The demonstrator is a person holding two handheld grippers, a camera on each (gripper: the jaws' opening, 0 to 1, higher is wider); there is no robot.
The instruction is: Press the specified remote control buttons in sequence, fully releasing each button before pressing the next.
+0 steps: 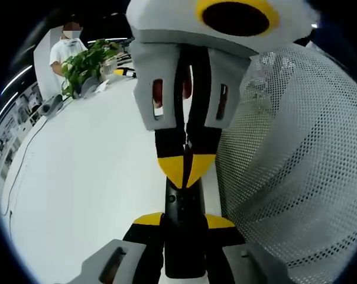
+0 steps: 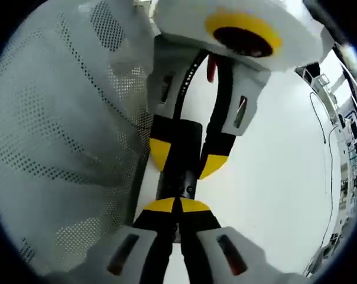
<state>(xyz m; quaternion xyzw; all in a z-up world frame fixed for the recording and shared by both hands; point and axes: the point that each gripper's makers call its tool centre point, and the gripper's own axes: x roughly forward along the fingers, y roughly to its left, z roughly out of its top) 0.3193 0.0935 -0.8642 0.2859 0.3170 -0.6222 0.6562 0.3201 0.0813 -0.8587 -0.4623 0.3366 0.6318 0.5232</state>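
Note:
A slim black remote (image 1: 181, 204) lies lengthwise between the yellow-tipped jaws of my left gripper (image 1: 184, 220), which is shut on its sides. From the top of the left gripper view my right gripper (image 1: 187, 168) reaches in, its two yellow tips closed together and resting on the remote's upper face. The right gripper view shows the same from the other side. There my right gripper (image 2: 177, 205) is shut with its tips against the remote (image 2: 177, 171), and the left gripper (image 2: 184, 157) clamps it from above. The buttons are mostly hidden.
A white perforated mesh wall (image 1: 297, 154) stands close beside the remote, and the mesh (image 2: 54, 136) reappears on the left in the right gripper view. The white table (image 1: 90, 171) spreads away. At its far end are a green plant (image 1: 87, 65) and a person (image 1: 63, 50). A cable (image 2: 323, 118) trails on the table.

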